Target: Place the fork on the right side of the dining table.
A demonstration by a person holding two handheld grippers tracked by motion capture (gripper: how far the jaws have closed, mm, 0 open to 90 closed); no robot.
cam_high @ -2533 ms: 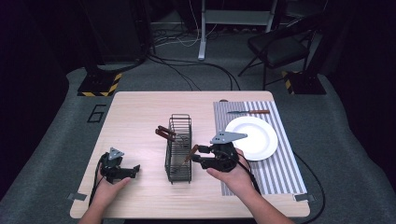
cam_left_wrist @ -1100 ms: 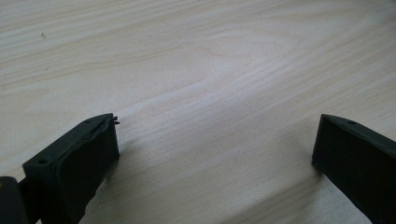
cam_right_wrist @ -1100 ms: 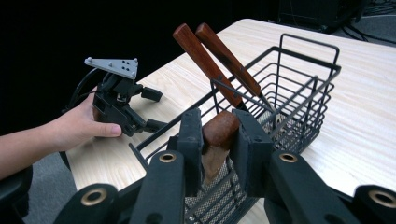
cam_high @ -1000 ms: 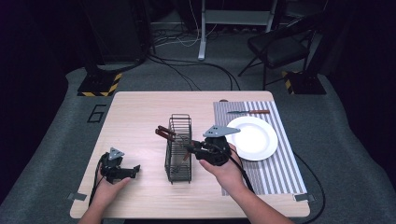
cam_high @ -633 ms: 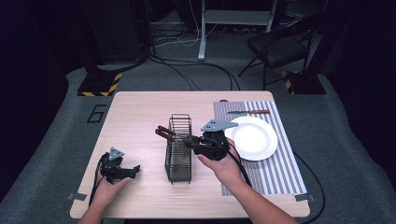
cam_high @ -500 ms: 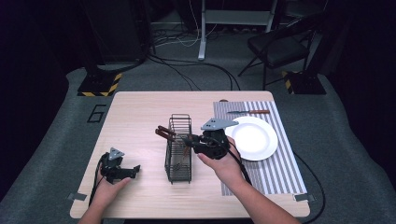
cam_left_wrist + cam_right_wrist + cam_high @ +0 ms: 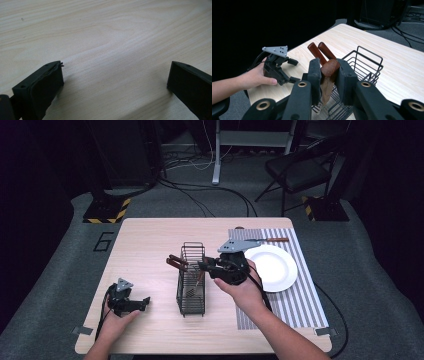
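Note:
My right gripper (image 7: 206,266) is shut on the brown wooden handle (image 7: 330,68) of a utensil. Its metal end (image 7: 199,279) hangs down into the black wire basket (image 7: 191,306) in the middle of the table. In the right gripper view the handle sits upright between the pads of the right gripper (image 7: 329,72). Two more wooden handles (image 7: 175,262) lean out of the basket's left side, also seen as the two handles (image 7: 320,52) just behind the jaws. My left gripper (image 7: 144,301) rests on the table at the front left, and in its own view the left gripper (image 7: 115,80) is open over bare wood.
A white plate (image 7: 272,267) lies on a striped mat (image 7: 295,295) at the right. A wooden-handled knife (image 7: 272,240) lies at the mat's far edge. The basket's rim (image 7: 364,65) stands under my right jaws. The left hand and gripper (image 7: 278,66) are beyond it.
My right gripper has risen and shifted a little left over the basket, with the wooden-handled utensil held in it. The left gripper has stayed in place.

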